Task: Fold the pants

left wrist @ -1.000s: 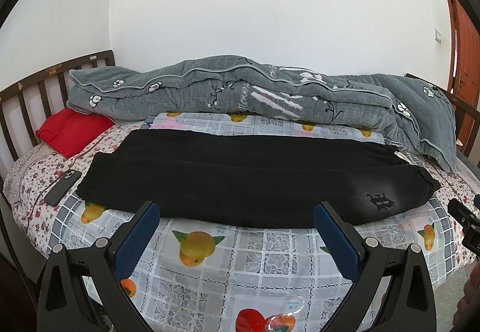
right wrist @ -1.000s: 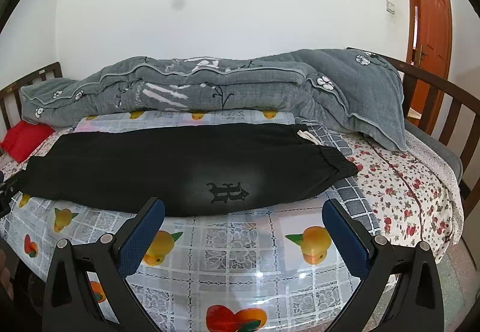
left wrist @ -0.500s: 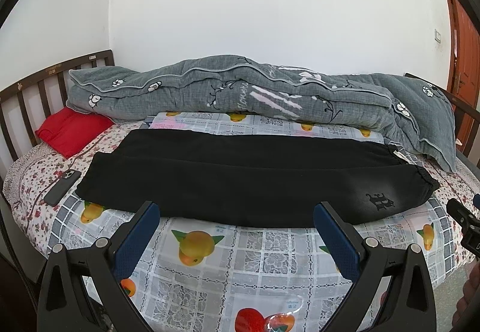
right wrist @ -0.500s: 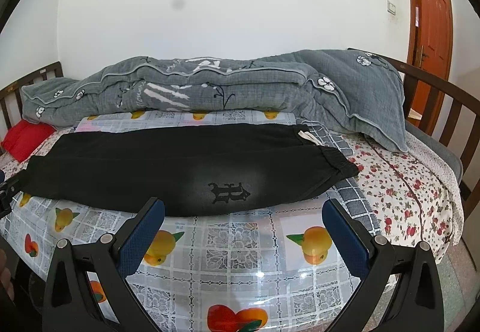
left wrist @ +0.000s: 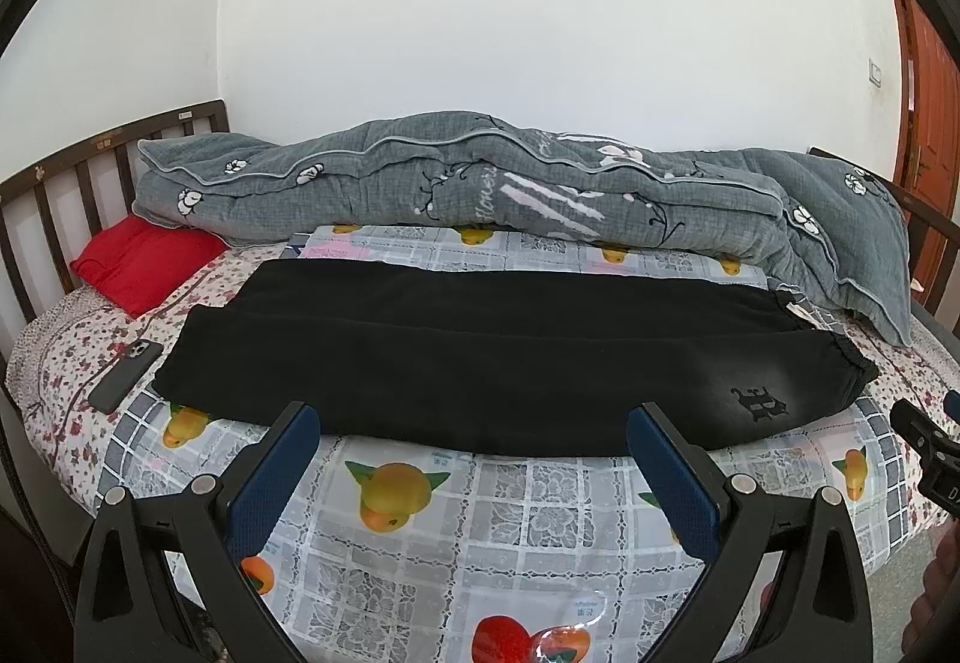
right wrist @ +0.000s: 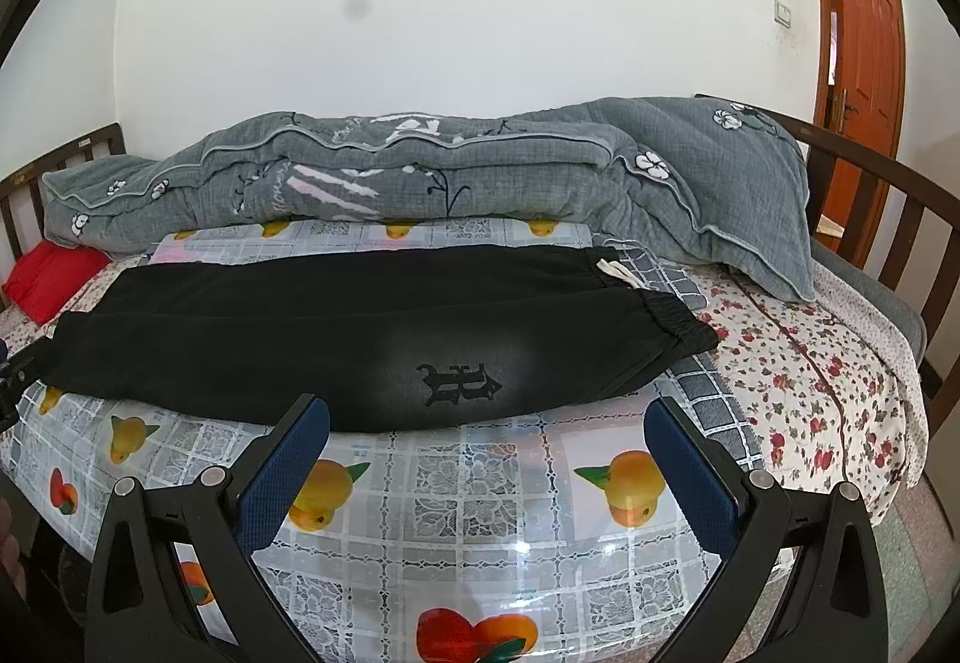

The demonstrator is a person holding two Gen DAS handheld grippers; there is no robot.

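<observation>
Black pants [left wrist: 480, 351] lie lengthwise across the bed, folded leg on leg, with the elastic waistband at the right and a dark emblem [right wrist: 459, 384] near the front edge. The leg cuffs point left toward a phone. My left gripper [left wrist: 471, 426] hangs open in front of the pants' near edge, nothing between its blue pads. My right gripper [right wrist: 486, 423] is open too, just short of the emblem end of the pants [right wrist: 360, 339]. Neither gripper touches the cloth.
A fruit-print plastic sheet [left wrist: 510, 519] covers the mattress under the pants. A rolled grey quilt [left wrist: 510, 189] lies along the wall behind. A red pillow [left wrist: 141, 261] and a dark phone [left wrist: 126, 375] sit at the left. Wooden rails [right wrist: 888, 219] bound both bed ends; a door [right wrist: 864, 63] stands right.
Both wrist views have crept slightly toward the bed. The pants lie as before, and both grippers stay open.
</observation>
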